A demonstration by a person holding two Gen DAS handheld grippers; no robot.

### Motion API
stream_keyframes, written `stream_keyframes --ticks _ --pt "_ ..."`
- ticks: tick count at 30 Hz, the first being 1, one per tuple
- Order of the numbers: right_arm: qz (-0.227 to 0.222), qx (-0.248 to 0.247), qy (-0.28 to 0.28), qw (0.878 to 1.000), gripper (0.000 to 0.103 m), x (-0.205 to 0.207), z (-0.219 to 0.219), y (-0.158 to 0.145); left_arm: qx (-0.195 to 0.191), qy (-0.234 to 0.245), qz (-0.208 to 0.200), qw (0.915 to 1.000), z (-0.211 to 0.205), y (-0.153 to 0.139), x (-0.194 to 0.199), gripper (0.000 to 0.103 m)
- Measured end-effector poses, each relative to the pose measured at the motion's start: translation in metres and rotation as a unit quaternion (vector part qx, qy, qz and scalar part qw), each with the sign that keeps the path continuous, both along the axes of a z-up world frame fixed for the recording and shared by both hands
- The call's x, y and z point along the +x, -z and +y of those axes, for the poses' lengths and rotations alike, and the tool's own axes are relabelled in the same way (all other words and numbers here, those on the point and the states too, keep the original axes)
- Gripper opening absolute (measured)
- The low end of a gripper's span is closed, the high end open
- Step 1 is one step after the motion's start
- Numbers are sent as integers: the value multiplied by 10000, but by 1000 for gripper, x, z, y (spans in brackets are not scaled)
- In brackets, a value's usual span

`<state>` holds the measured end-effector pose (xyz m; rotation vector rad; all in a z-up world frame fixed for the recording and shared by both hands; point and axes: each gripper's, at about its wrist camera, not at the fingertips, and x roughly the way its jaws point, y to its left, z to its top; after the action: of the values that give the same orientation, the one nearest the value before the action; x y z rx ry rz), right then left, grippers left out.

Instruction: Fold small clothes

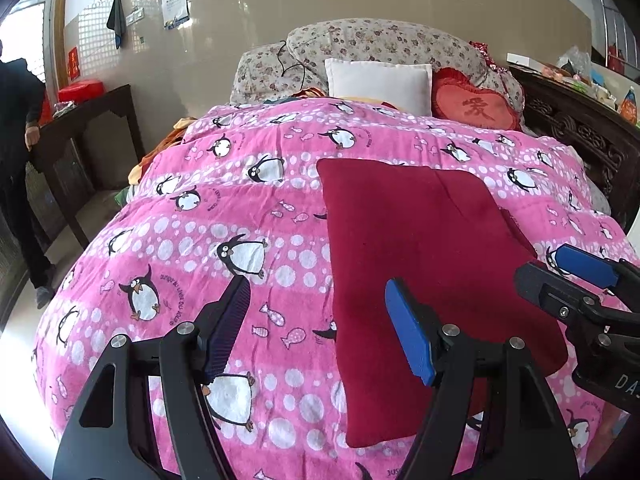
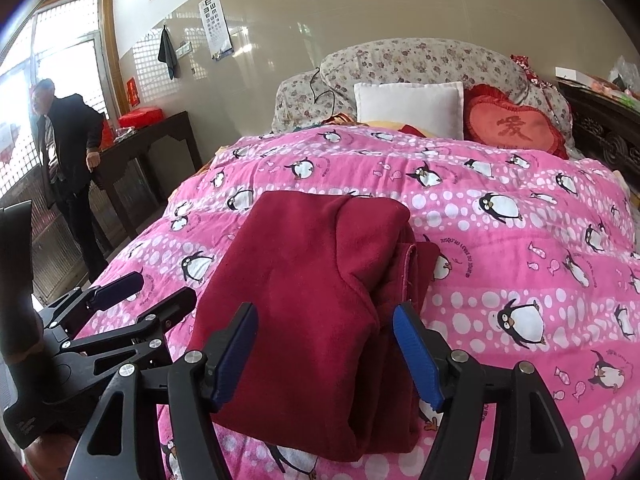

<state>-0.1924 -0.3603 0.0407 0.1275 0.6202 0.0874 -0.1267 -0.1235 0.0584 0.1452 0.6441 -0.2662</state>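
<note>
Honestly, both your left tool point(image 1: 316, 320) and right tool point(image 2: 326, 354) hang spread over the red garment point(image 2: 320, 272); grab one layer only and the fold slides apart.

A home bedroom: penguin-print quilt point(image 1: 240, 208) on a bed, pillows point(image 2: 408, 106) at its head.
</note>
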Motion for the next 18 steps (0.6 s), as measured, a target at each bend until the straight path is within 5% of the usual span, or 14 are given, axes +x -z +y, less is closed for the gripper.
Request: stream_keyframes --ticks 18 --pt "-3 34 -4 10000 68 -2 0 1 34 2 9 10000 -3 2 0 71"
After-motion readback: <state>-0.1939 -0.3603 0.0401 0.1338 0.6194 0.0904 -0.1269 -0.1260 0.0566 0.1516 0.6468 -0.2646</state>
